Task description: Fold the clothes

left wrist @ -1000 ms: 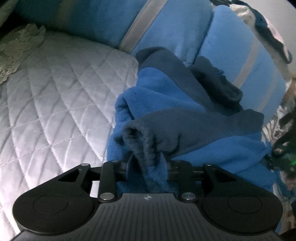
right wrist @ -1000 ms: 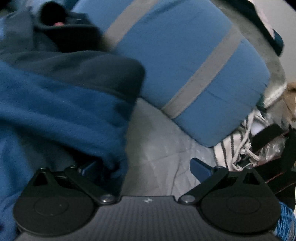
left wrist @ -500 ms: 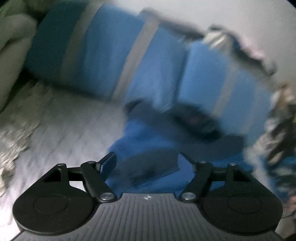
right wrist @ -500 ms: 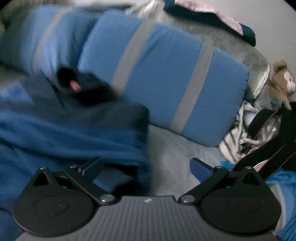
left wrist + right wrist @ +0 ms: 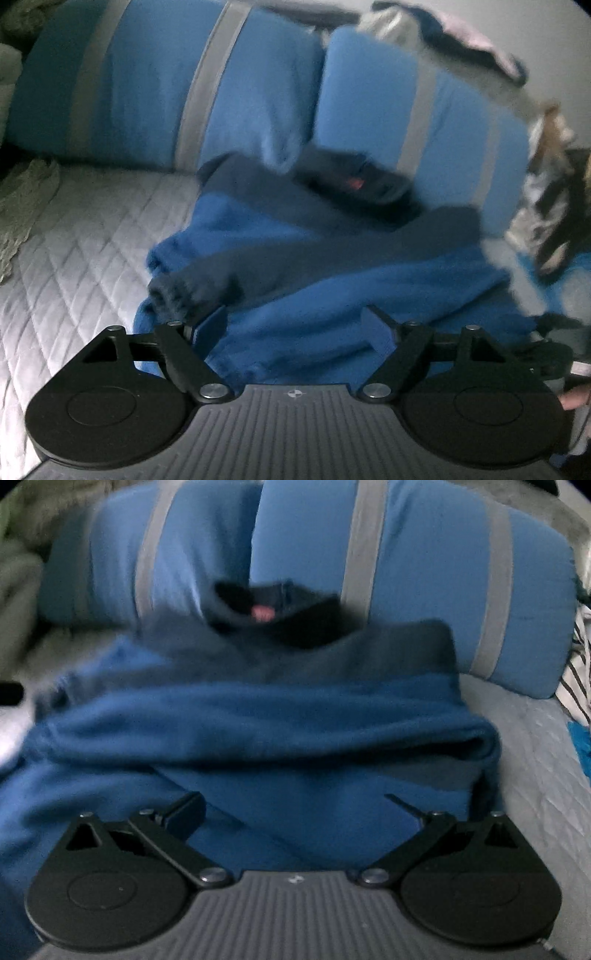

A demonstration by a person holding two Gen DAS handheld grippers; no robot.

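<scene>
On the quilted grey bedspread (image 5: 70,266), a blue fleece sweater (image 5: 332,295) with navy panels lies bunched against two blue pillows crossed by grey stripes (image 5: 236,96). Low over its near edge the left gripper (image 5: 295,328) is released, fingers spread wide with nothing between them; the navy ribbed cuff (image 5: 177,291) lies just beside its left finger (image 5: 208,325). Facing the garment squarely from the front, the right gripper (image 5: 295,808) is likewise released, jaws wide apart above the blue fleece, grasping nothing. Inside the dark collar (image 5: 277,616) sits a small red tag (image 5: 263,613), too blurred to read. Each gripper body bears a small round mark at its centre, with no legible writing. To the right of the sweater, on the bedspread, lies a striped black-and-white cloth (image 5: 578,657), and a pale lace-edged fabric (image 5: 26,206) sits at the far left. Behind the pillows, rumpled bedding (image 5: 461,40) is heaped against the wall.
</scene>
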